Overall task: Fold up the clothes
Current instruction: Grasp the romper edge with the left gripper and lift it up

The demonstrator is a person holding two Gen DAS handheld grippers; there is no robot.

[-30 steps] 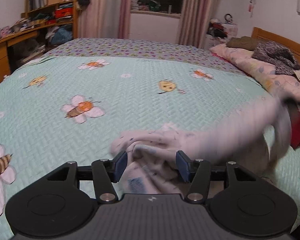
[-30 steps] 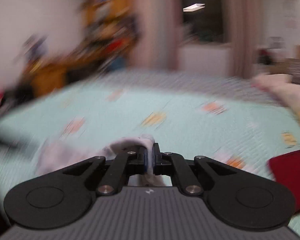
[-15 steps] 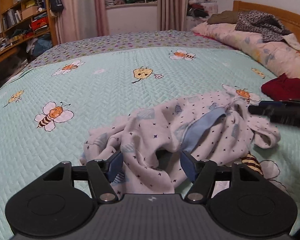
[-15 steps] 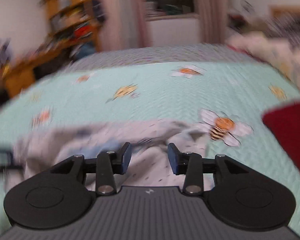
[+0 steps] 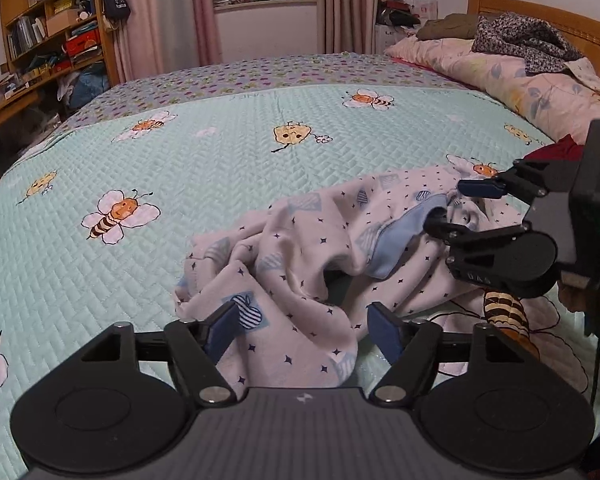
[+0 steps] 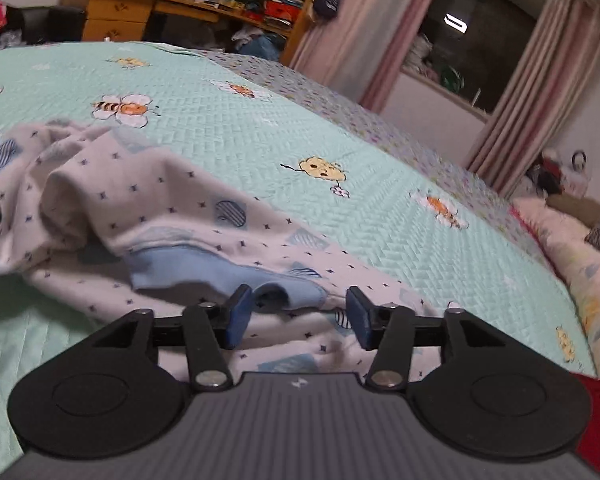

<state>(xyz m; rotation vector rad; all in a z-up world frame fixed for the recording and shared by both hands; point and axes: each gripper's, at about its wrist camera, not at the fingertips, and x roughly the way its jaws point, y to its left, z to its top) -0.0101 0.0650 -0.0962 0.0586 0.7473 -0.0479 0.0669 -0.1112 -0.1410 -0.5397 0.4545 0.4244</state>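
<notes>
Bedroom with a wide bed fills both views; its mint quilt (image 5: 228, 168), printed with bees, is the working surface, and wooden shelves (image 5: 52, 28) stand at the upper left of the left wrist view. At the right edge lies a pink pillow (image 5: 512, 84) with dark clothes on it, and a red cloth (image 6: 596, 404) shows at the lower right of the right wrist view.

The white garment (image 5: 312, 252), with small dark stars and a light blue collar (image 5: 404, 236), lies crumpled on the quilt in the lower middle of the left view. One second ago it was in the air, stretched between the two tools, and the right one was pinching it. Now it has dropped on the bed in a heap.

The left gripper (image 5: 302, 326) is spread and its jaws are opening; a fold of the cloth lies between them, but the pads do not press on it. The right gripper (image 6: 298, 310) has come down low over the cloth near the collar. Its jaws are opening too, with fabric between them and no pinch visible.

I judge that the garment is released, not yet spread flat. No fold is made. The next step probably is to find two corners or the shoulders and pull it smooth.
</notes>
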